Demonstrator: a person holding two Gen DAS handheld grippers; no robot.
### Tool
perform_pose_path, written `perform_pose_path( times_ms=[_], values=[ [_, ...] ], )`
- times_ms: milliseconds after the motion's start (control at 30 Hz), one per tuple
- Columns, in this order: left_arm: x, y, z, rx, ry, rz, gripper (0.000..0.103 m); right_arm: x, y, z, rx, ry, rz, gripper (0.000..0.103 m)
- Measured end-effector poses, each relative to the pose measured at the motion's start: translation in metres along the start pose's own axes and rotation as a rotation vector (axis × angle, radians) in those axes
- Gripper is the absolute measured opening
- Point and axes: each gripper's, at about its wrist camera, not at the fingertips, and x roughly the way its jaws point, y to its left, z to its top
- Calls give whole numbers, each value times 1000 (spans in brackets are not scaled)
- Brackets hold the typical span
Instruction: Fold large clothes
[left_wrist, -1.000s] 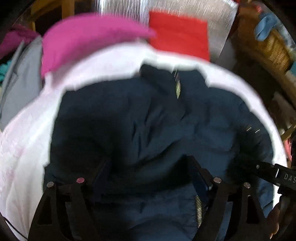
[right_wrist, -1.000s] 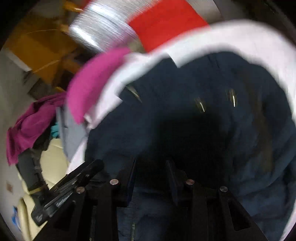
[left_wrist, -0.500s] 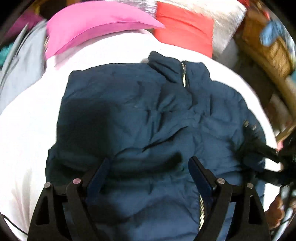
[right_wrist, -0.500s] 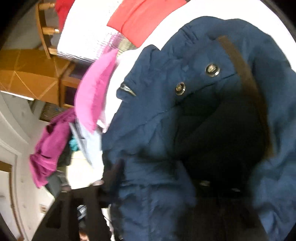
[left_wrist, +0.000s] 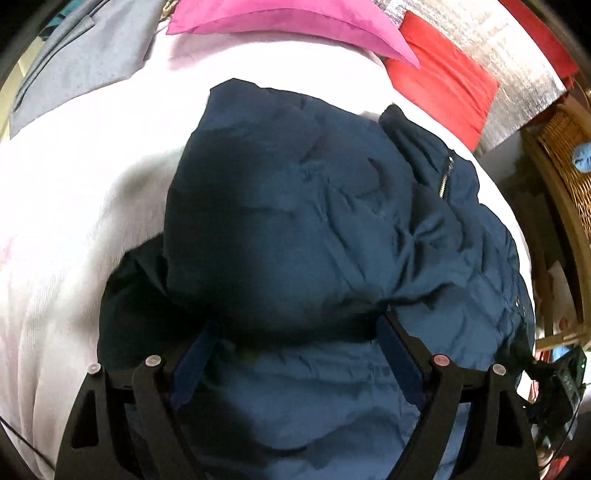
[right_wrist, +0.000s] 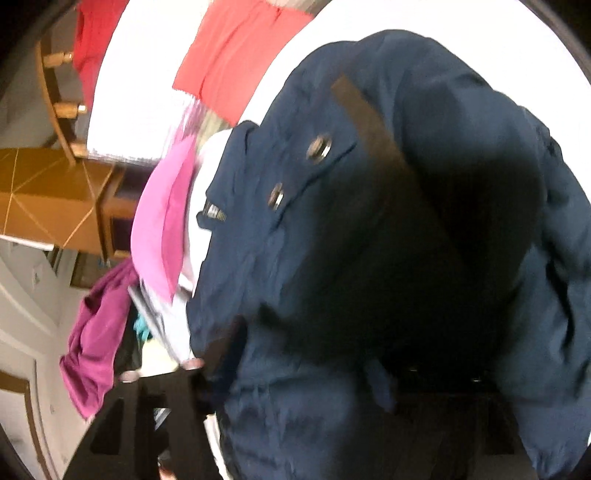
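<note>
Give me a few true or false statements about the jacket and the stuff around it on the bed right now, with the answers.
1. The navy jacket lies on a white sheet. True.
2. The pink pillow lies on top of the jacket. False: it lies beyond the jacket, apart from it.
3. The jacket has metal snaps. True.
4. The left gripper has its jaws pressed together. False: they stand wide, jacket fabric between them.

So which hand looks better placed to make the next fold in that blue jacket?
Probably the left: the left gripper sits over the jacket with a bulky fold between wide jaws, while the right gripper's view is smothered.
</note>
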Motion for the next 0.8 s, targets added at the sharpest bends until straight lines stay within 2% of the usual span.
perform_pose_path(
  times_ms=[33,133,167,233,267,300,433,500,600,667,733,800],
  values=[
    [-2,1,0,-4,-4,-2,87,-4,1,1,-8,-35,-9,38],
    [-12,-2,-1,33,-43,22,87,-17,21,3,-128,-103,-62,38],
    [-12,-4,-3,58,-49,39,87,-15,26,2,-174,-103,-102,38],
    [-3,-7,-3,87,-13,87,88,-1,21,2,-182,-51,-173,38],
    [4,-6,-4,92,14,96,88,6,17,2,-175,-20,-185,38],
    [6,-7,-3,95,20,99,88,4,20,2,-178,-31,-182,37],
    [-9,-10,-5,122,-1,112,88,-7,39,0,-248,-8,-209,39],
    [-20,-11,-8,137,-24,118,88,-16,40,-1,-254,47,-198,42],
    [-46,-16,-10,183,-107,101,87,-39,41,-3,-270,75,-164,42],
    [-68,-21,-12,219,-202,79,88,-58,44,-3,-299,36,-126,42],
    [-76,-26,-14,240,-265,78,88,-73,51,-4,-324,-47,-71,42],
    [-69,-33,-9,238,-291,86,88,-81,59,-8,-350,-130,-36,42]
  ],
)
